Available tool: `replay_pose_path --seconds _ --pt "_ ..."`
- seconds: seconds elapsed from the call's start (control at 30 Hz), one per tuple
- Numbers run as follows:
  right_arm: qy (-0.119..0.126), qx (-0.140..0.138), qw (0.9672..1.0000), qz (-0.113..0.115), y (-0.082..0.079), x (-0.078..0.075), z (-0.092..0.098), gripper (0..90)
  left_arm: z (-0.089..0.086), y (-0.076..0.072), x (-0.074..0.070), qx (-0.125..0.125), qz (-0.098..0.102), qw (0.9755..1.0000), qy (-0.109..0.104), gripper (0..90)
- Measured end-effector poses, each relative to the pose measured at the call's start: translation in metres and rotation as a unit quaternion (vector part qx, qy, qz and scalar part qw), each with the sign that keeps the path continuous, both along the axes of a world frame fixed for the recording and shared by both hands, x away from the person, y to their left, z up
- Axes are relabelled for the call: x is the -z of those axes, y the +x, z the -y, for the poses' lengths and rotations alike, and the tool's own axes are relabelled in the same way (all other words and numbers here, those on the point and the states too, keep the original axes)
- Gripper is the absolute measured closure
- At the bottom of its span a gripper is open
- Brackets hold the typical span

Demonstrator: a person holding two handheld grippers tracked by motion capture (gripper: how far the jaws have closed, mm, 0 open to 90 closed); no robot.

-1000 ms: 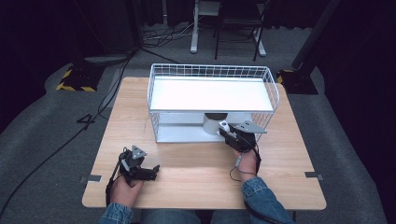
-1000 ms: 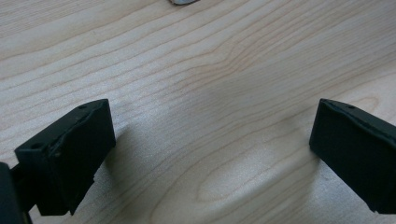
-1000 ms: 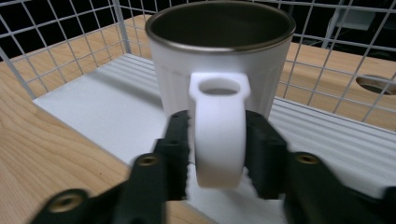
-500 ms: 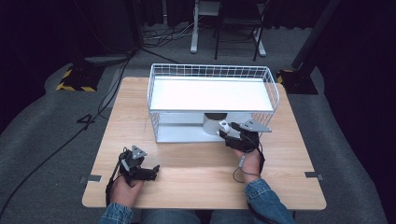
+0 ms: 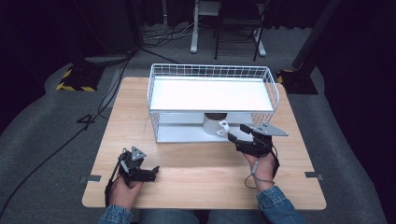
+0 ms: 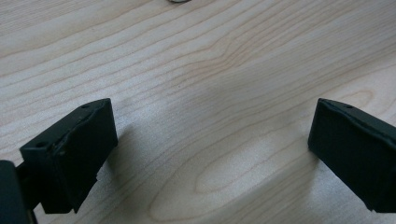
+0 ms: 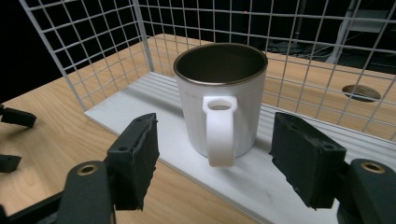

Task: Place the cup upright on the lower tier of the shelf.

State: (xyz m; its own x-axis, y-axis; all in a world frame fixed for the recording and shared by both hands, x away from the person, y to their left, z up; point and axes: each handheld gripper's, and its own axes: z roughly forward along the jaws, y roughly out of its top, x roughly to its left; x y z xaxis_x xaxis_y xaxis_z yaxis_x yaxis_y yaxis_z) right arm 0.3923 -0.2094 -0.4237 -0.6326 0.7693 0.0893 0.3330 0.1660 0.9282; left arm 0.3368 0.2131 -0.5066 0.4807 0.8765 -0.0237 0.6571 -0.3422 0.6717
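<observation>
A white mug (image 5: pixel 215 125) with a dark inside stands upright on the white bottom board of a wire rack (image 5: pixel 154 93), under its upper shelf. In the right gripper view the mug (image 7: pixel 219 100) turns its handle toward me. My right gripper (image 5: pixel 237 133) is open just in front of the rack; its jaws have just been opening. The right gripper's jaws (image 7: pixel 217 140) stand apart on either side of the handle, a little short of it, touching nothing. My left gripper (image 5: pixel 154 171) rests open low over the wooden table (image 5: pixel 196 163) at the front left, with bare wood between its jaws (image 6: pixel 210 135).
The rack's white upper shelf (image 5: pixel 210 93) covers the mug from above. Wire mesh walls (image 7: pixel 93 42) close the rack's sides and back. A round hole (image 7: pixel 360 92) is cut in the table behind the rack. Bare wood lies between the two hands.
The right gripper has opened and drawn back from the mug toward the person, rising slightly. The mug stays on the rack's bottom board. The left hand has not moved.
</observation>
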Motion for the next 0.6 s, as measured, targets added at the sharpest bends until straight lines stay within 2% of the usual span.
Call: replay_pose_path --seconds 0.13,0.37,0.6 --pt "0.000 -0.008 1.0000 -0.002 -0.008 -0.007 0.012 31.7 -0.001 -0.002 0.000 0.003 0.000 1.0000 0.000 1.9" --pt "0.010 -0.006 0.9998 -0.014 -0.020 -0.013 0.040 28.9 -0.002 -0.003 0.000 0.006 0.002 1.0000 0.000 2.8" --pt "-0.004 0.009 0.9996 -0.027 -0.031 -0.013 0.068 25.2 -0.003 -0.003 0.000 0.009 0.001 1.0000 0.000 2.8"
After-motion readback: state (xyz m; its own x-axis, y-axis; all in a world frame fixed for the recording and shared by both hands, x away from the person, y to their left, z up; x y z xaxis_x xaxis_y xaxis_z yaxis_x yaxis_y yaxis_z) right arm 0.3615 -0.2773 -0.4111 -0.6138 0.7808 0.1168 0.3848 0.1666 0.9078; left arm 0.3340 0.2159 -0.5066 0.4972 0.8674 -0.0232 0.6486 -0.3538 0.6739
